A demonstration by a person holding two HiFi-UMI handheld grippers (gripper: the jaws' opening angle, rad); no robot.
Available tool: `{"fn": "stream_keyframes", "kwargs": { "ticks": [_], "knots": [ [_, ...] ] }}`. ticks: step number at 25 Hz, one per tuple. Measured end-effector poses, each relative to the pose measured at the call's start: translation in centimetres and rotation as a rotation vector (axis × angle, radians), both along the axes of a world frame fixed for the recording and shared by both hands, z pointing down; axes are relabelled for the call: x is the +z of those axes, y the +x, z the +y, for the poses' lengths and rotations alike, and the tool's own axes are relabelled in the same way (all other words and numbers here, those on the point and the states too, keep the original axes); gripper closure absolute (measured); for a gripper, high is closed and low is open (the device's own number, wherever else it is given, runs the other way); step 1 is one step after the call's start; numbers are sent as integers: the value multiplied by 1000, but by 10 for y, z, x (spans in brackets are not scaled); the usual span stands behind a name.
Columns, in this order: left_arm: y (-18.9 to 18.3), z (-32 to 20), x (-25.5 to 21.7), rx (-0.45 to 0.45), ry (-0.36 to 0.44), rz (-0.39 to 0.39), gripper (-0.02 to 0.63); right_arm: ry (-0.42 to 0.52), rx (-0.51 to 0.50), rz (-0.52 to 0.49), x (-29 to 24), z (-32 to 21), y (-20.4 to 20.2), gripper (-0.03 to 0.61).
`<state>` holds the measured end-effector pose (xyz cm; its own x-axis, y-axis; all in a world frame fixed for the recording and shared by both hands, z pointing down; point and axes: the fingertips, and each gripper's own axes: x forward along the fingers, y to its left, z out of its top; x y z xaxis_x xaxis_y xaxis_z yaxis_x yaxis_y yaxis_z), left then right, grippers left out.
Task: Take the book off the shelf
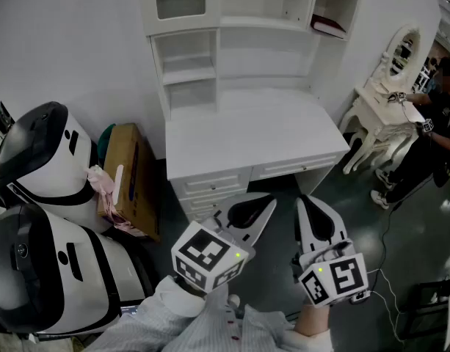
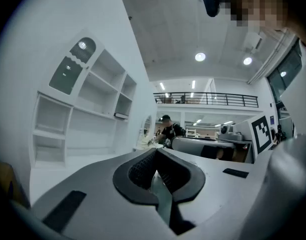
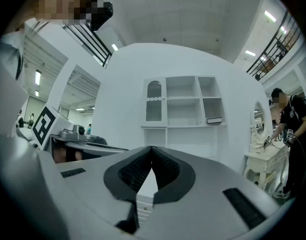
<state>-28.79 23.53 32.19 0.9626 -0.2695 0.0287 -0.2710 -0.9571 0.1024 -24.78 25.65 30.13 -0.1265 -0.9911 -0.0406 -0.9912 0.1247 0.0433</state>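
Book (image 1: 329,26) lay flat on the floor of the top right compartment of the white hutch (image 1: 219,57), above the desk (image 1: 247,134). It was a thin slab with a dark reddish cover when seen from above, and a thin level bar in the right gripper view. Its long axis ran side to side across the compartment, with one long edge facing the room. Could not tell whether that edge was the spine. It sat well apart from both grippers.

Left gripper (image 1: 263,204) was clenched, tips met, nothing between the jaws. Its ribbed black pads (image 2: 138,171) sat in smooth pale grey shells. Right gripper (image 1: 305,205) was likewise clenched and empty, with the same build. Both were held level, side by side, near the desk's drawer fronts.

Hutch and desk were matte white with square open compartments. One upper left door had an arched panel. A brown cardboard box (image 1: 129,178) stood to the left of the desk. A white vanity table (image 1: 379,112) with curved legs and an oval mirror stood to the right, with a person (image 1: 437,123) in dark clothes at it. The floor (image 1: 401,226) was dark and glossy.
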Motion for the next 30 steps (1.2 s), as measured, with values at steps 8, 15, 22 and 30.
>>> {"fn": "stream_keyframes", "kwargs": {
  "ticks": [8, 15, 22, 30],
  "knots": [
    [2, 2, 0, -6, -4, 0, 604, 3, 12, 5, -2, 6, 4, 565],
    [2, 8, 8, -26, -7, 3, 604, -8, 15, 10, 6, 19, 9, 565],
    [14, 2, 17, -32, -18, -7, 604, -32, 32, 4, 18, 18, 27, 565],
    [63, -60, 22, -20, -10, -6, 604, -37, 50, 3, 26, -41, 73, 563]
  ]
}}
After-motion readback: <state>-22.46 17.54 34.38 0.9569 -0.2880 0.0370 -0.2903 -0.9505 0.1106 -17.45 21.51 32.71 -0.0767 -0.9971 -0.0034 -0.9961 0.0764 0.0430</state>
